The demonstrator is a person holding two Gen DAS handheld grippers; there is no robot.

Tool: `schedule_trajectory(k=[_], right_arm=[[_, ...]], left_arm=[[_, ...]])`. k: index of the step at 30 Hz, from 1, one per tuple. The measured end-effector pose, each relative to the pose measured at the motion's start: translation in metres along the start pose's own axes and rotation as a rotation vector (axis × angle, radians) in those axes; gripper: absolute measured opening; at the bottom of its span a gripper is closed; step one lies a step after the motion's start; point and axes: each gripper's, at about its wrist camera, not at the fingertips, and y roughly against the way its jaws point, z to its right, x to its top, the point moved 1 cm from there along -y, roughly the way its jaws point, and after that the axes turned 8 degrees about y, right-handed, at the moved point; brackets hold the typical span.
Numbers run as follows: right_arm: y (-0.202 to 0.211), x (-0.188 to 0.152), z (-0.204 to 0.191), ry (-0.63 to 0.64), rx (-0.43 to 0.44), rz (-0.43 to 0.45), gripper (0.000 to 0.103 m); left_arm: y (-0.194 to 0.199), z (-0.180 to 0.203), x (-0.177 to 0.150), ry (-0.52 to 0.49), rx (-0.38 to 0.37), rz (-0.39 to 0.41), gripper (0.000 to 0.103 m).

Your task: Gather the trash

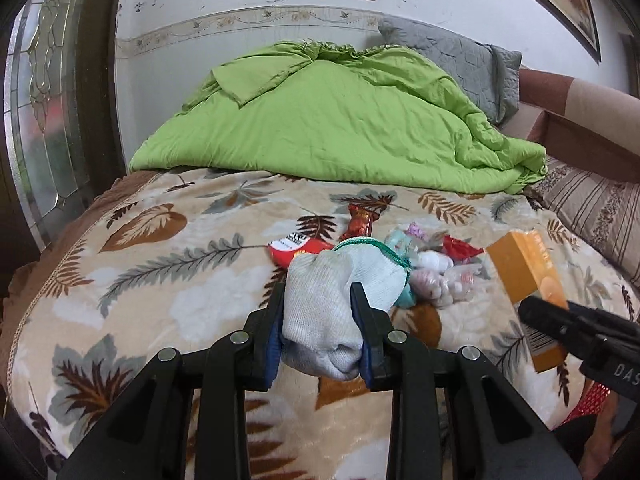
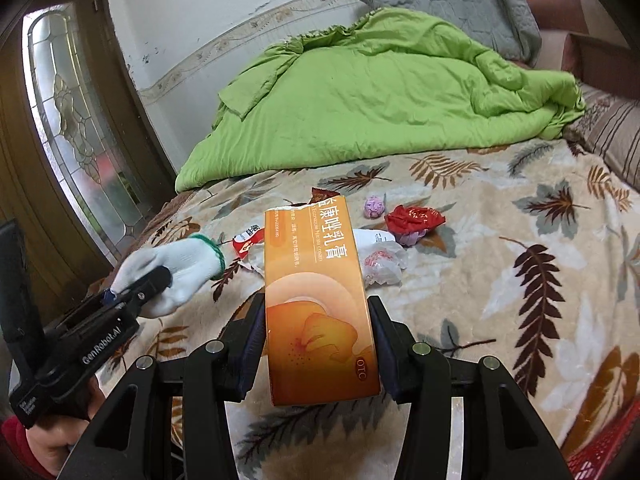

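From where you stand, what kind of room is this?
Most likely a bedroom in a home: a bed under a leaf-patterned plush blanket, a rumpled lime-green quilt heaped near the wall, and a grey quilted pillow behind it.

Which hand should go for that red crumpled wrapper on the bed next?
Neither is free yet: the left tongs clamp a white glove and the right tongs clamp the orange box. Once emptied, probably the right, since the red wrapper lies on its side of the pile.
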Motion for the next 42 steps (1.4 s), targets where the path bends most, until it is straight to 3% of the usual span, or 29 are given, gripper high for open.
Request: schedule_trajectory(k=[42], right_arm=[[0.009, -0.003, 0.000, 0.007, -0.016, 0.007, 0.053]], left_arm=[[-0.002, -0.001, -0.015, -0.015, 0.032, 0.006, 0.029]])
